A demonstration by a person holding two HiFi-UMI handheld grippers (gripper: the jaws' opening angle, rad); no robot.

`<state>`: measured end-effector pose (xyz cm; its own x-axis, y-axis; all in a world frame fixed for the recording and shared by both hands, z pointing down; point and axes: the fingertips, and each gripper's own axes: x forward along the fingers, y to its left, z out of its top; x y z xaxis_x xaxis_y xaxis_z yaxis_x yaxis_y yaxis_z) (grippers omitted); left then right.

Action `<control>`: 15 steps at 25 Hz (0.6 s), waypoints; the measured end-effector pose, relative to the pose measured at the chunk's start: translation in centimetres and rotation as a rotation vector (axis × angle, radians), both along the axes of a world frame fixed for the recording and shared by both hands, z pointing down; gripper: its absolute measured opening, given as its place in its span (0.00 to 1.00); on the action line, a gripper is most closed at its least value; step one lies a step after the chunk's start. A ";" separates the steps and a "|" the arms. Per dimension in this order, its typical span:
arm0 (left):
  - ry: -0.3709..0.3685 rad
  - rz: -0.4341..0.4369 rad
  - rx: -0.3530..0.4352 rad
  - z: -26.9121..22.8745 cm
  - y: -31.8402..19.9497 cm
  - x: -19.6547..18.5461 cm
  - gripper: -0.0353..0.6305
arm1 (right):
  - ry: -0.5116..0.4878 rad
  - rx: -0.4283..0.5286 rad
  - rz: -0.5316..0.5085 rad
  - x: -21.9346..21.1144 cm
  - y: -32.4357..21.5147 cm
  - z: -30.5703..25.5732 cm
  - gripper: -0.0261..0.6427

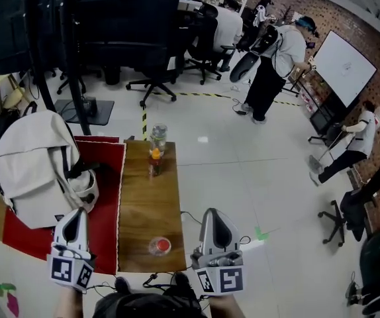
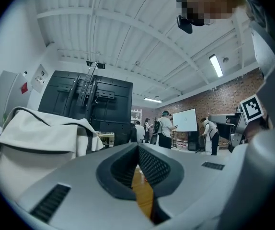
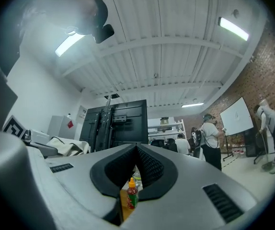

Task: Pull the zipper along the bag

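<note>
Closest in, at the bottom edge of the head view, the left gripper (image 1: 76, 216) and the right gripper (image 1: 211, 216) are held side by side and well apart, marker cubes toward the person and tips pointing away. The near end of a narrow wooden table (image 1: 143, 201) lies between them. On that near end sits a small round clear dish (image 1: 159, 245) with something red in it. At the far end a clear lidded jar (image 1: 158, 136) stands upright, and just in front of it a small red sauce bottle (image 3: 132, 194) with an orange cap; what the jar contains cannot be made out. The left gripper hangs over a red mat (image 1: 104, 177) and points about level, its jaws clenched tip to tip with nothing between them. The right gripper is tipped a little upward off the table's right side, its jaws likewise pressed together and empty, the sauce bottle showing far beyond them. The white bag (image 1: 34, 171) lies on the mat left of the table, ahead of the left gripper and apart from it; its zipper is too small to pick out.
</note>
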<state>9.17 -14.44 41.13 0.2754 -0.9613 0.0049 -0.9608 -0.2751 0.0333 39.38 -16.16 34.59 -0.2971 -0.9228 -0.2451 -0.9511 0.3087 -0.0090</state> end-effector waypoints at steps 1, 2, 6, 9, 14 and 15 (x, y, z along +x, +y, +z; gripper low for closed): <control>-0.001 0.012 0.007 -0.1 0.0 -0.9 0.10 | 0.002 0.006 0.018 -0.7 0.4 -0.3 0.06; 0.001 0.022 0.012 -0.1 0.0 -1.9 0.10 | 0.006 0.013 0.035 -1.6 0.8 -0.6 0.06; 0.016 0.042 0.013 0.2 0.7 -7.0 0.10 | 0.029 0.025 0.083 -5.7 2.2 -1.5 0.06; 0.023 0.047 0.005 0.6 1.8 -11.2 0.10 | 0.045 0.025 0.102 -9.2 3.3 -1.6 0.06; 0.037 0.018 -0.009 1.0 3.3 -17.8 0.10 | 0.124 0.041 0.103 -15.7 5.1 -1.6 0.06; 0.041 0.020 -0.013 1.0 3.5 -18.5 0.10 | 0.149 0.050 0.101 -17.0 5.3 -1.7 0.06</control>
